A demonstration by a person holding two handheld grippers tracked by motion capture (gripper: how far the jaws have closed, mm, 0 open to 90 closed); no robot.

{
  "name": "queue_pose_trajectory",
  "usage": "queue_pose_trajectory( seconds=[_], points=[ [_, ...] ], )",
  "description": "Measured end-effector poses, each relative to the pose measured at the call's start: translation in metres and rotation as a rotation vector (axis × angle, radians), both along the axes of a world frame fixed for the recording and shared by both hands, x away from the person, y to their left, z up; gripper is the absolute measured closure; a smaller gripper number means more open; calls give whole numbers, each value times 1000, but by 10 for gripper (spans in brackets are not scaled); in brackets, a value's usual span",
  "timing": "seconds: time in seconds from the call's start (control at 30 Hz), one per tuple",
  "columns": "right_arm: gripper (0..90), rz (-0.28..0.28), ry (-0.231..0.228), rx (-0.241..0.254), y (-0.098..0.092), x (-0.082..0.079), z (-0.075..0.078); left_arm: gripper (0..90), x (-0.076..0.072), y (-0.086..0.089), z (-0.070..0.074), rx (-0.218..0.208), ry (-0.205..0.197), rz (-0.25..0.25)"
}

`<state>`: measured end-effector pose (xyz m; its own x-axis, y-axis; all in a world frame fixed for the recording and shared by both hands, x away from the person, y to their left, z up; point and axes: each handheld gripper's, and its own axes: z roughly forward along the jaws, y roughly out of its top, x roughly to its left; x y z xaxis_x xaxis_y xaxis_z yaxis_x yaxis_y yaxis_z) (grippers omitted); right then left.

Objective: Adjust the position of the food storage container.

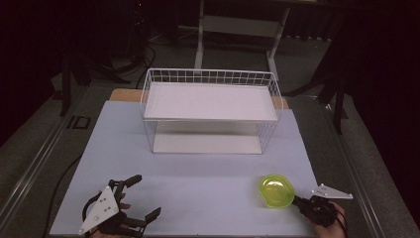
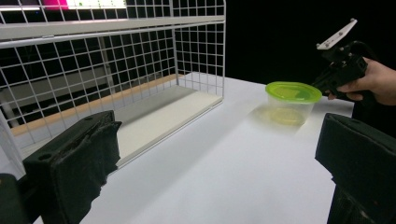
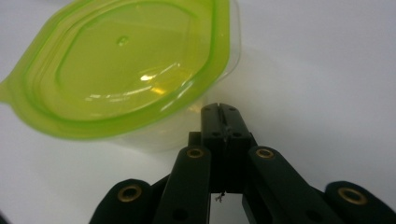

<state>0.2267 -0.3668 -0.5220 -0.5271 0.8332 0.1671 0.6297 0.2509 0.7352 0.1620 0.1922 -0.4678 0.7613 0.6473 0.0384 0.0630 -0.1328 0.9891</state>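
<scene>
A clear tub with a lime-green lid (image 1: 276,191) (image 2: 292,95) (image 3: 126,60) sits on the white table mat (image 1: 198,183) at the front right. My right gripper (image 1: 296,199) (image 2: 321,85) (image 3: 219,108) is shut, jaws pressed together, and its tips touch the tub's near side just under the lid's rim. I cannot make out any rim pinched between them. At the front left, my left gripper (image 1: 147,194) (image 2: 215,154) stands open with nothing between its jaws, pointing across the table toward the tub.
A white wire rack (image 1: 210,99) (image 2: 116,70) with an upper and a lower shelf stands at the back middle of the mat. Dark floor and a desk frame (image 1: 237,29) lie beyond the table.
</scene>
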Motion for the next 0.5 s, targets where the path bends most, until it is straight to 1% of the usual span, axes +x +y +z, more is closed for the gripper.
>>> queue_pose_trajectory(
  seconds=[0.07,0.1,0.13,0.2,0.33,0.37,0.47,0.5],
  points=[
    [900,22,10,3,4,1,-1,2,0,-1,0,5,-2,-2],
    [900,29,20,19,6,2,-2,2,0,-1,0,6,-2,-3],
    [900,39,25,25,9,4,-2,2,0,-1,0,8,-2,-1],
    [900,67,26,19,15,7,0,2,0,-1,0,11,-2,-2],
    [900,116,46,30,31,15,3,2,0,-1,0,11,0,-2],
    [900,128,45,27,35,17,4,2,0,-1,0,10,-1,-2],
    [900,155,56,28,49,23,5,2,0,-1,0,11,-5,-3],
    [900,162,57,19,53,25,4,2,0,0,0,10,-5,-2]
  ],
)
